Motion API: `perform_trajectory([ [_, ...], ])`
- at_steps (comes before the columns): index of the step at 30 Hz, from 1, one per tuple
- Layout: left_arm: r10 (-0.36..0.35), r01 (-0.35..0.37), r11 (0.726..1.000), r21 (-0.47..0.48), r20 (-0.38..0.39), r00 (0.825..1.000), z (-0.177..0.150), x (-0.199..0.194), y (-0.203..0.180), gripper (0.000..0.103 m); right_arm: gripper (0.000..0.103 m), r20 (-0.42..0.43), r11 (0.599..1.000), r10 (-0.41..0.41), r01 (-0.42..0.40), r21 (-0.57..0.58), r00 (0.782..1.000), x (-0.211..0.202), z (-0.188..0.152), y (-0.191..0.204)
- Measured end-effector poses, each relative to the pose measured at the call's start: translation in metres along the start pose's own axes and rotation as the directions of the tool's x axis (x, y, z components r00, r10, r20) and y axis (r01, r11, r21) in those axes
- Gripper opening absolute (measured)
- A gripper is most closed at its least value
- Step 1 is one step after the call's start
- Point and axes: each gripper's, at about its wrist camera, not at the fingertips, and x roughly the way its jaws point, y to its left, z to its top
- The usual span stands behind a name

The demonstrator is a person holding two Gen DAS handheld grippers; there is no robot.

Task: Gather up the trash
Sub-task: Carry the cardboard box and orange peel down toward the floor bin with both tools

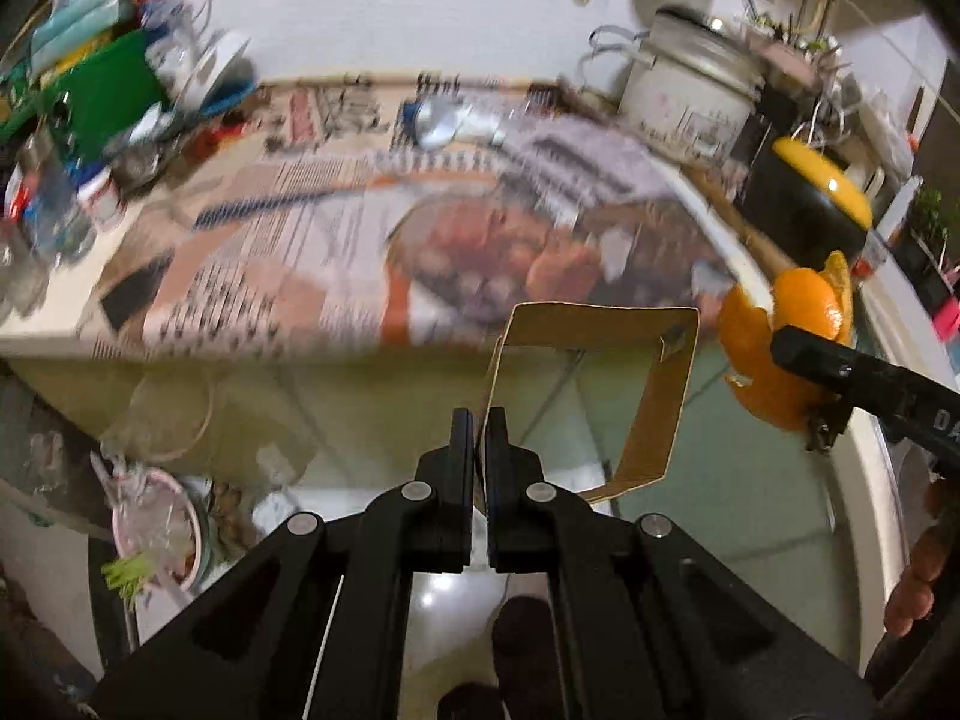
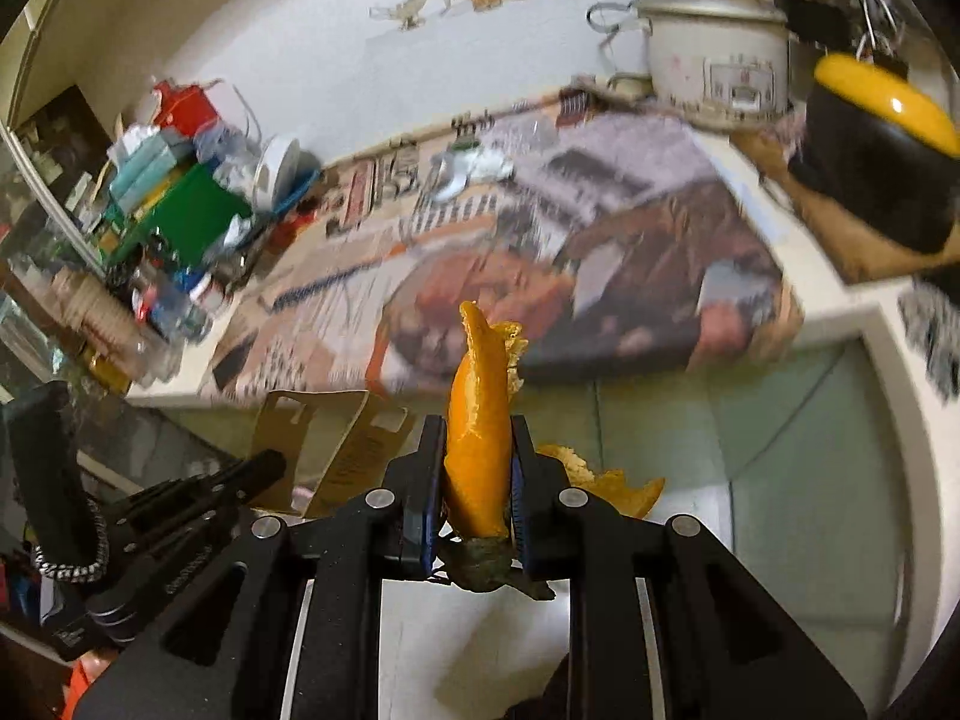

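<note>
Newspaper-covered table (image 1: 300,252) is open mid-surface; clutter pile (image 1: 102,84) left, rice cooker (image 1: 690,96) right.

Motion blur smears the newspaper (image 1: 372,240) spread over the worktop (image 1: 54,300) in both views, so its print and its large picture cannot be read. The heap of boxes and packets (image 1: 90,78) at the far left is blurred as well; single items there cannot be told apart. The lower end of the cardboard strip (image 1: 660,396) runs behind the left tool (image 1: 479,438) and is hidden. In the right wrist view the orange peel (image 2: 477,450) disappears at its base between the right tool's (image 2: 477,468) pads. The rice cooker (image 2: 714,60) is cut off by the top edge there, and the yellow-lidded black pot (image 2: 876,150) by the right edge.
</note>
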Motion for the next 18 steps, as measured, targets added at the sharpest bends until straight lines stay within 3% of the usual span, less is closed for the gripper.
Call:
perform_trajectory([
  [6, 0.016, -0.017, 1.0, -0.007, -0.103, 0.995, -0.047, 0.028, 0.021, 0.001, 0.018, -0.076, 0.999, -0.029, 0.031, 0.026, 0.997, 0.015, -0.04, -0.002],
  [13, 0.023, -0.034, 0.998, -0.058, -0.187, 0.982, -0.094, 0.093, 0.037, 0.002, 0.018, -0.175, 0.996, -0.068, 0.077, 0.042, 0.982, 0.066, -0.077, -0.028],
  [18, 0.04, -0.059, 0.996, -0.073, -0.238, 0.97, -0.129, 0.155, 0.035, 0.002, 0.018, -0.212, 0.997, -0.047, 0.059, 0.054, 0.976, 0.107, -0.104, -0.053],
])
